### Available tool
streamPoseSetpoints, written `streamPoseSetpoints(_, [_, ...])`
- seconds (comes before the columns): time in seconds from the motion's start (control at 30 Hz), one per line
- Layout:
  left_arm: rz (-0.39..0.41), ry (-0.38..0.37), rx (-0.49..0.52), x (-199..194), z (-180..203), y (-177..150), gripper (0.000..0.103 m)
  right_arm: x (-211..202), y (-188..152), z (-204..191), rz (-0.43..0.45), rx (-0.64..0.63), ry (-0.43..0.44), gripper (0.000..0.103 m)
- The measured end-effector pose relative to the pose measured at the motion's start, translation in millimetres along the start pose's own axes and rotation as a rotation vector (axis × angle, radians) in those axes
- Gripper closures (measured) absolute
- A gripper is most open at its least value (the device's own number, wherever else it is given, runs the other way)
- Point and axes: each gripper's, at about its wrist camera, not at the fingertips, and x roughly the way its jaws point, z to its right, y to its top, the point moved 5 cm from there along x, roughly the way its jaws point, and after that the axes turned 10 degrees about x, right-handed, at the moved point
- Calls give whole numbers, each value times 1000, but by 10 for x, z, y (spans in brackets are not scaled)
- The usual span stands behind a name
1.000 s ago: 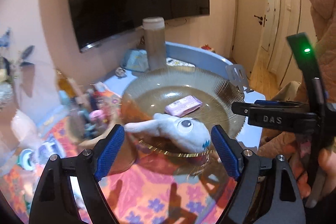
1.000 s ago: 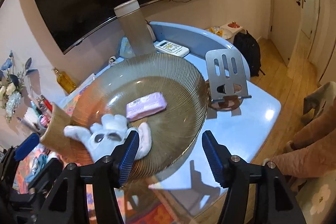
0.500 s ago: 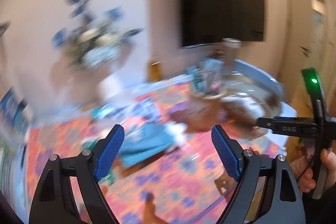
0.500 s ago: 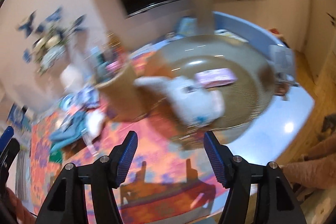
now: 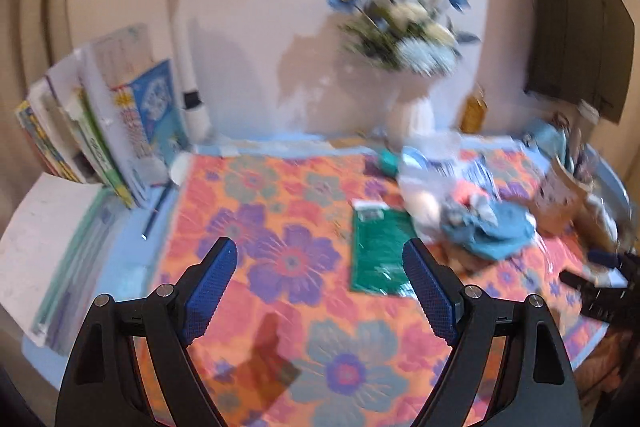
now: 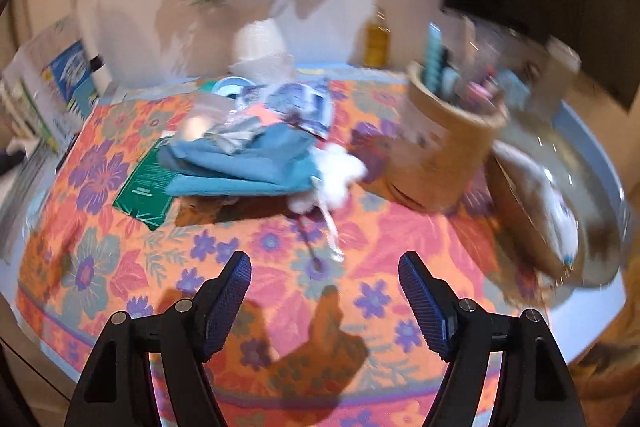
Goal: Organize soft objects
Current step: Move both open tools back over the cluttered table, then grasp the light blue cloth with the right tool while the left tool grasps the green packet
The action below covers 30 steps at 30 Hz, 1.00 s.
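Note:
A folded blue cloth [image 6: 244, 167] lies on the flowered tablecloth [image 6: 400, 227], with a white fluffy toy [image 6: 340, 175] at its right end. The cloth also shows in the left wrist view [image 5: 496, 231], blurred. A white plush [image 6: 560, 223] lies in the glass bowl [image 6: 600, 187] at the far right. My right gripper [image 6: 324, 299] is open and empty, above the tablecloth in front of the cloth. My left gripper [image 5: 316, 287] is open and empty, over the tablecloth to the left of the cloth.
A green packet [image 5: 378, 251] lies beside the cloth. A brown pen holder [image 6: 444, 151] stands between cloth and bowl. A flower vase [image 5: 412, 115], an oil bottle [image 6: 378, 39], stacked books [image 5: 104, 115] and a lamp [image 5: 188, 67] line the back wall.
Both grippers have swung left from the glass bowl to the flowered tablecloth and the blue cloth. Both stayed open and empty.

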Motion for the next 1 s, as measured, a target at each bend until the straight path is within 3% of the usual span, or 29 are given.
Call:
streamPoseSetpoints(0.1, [-4, -26, -2, 132, -11, 13, 11, 101, 15, -161, -7, -25, 21, 28])
streamPoseSetpoints(0.43, [-163, -178, 93, 1292, 828, -421, 11, 286, 224, -294, 12, -14, 52, 28])
streamPoseSetpoints(0.67, [-198, -190, 50, 1650, 907, -436, 11, 410, 418, -538, 56, -104, 59, 30])
streamPoseSetpoints(0.87, [-219, -186, 47, 1709, 904, -482, 11, 761, 426, -807, 8, -166, 87, 31])
streamPoseSetpoints(0.93, [-222, -178, 71, 1701, 944, -489, 11, 896, 432, -842, -12, -161, 94, 53])
streamPoseSetpoints(1.0, [-226, -178, 84, 1716, 963, -488, 11, 968, 443, -841, -37, -136, 138, 65])
